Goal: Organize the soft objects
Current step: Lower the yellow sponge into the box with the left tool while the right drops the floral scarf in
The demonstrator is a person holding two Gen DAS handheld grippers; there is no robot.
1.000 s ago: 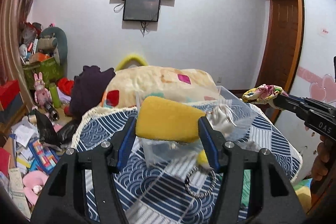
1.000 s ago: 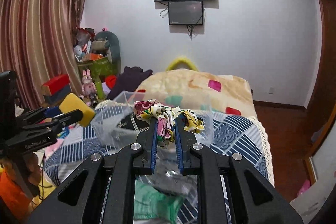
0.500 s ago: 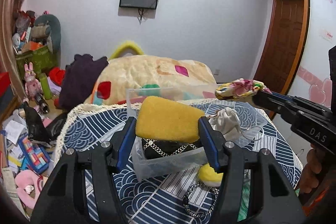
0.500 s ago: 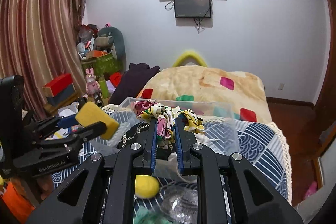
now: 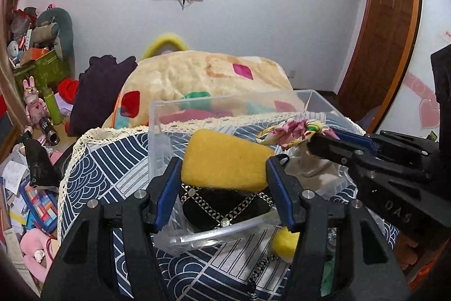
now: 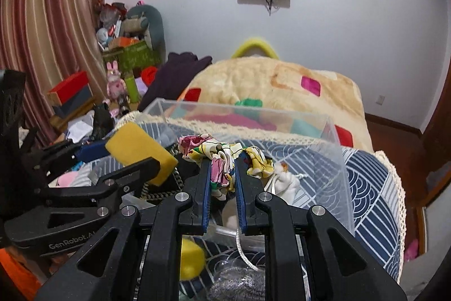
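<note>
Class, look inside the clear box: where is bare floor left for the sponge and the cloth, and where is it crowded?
Bare floor shows along the clear box's far side, behind the white pouch. The near half is crowded: black bag under the sponge, pouch beside it, below the floral cloth.

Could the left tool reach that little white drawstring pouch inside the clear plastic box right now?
Probably not: the left tool is shut on the yellow sponge, so it cannot grasp the white drawstring pouch in the clear plastic box; the right tool hangs over the pouch.
</note>
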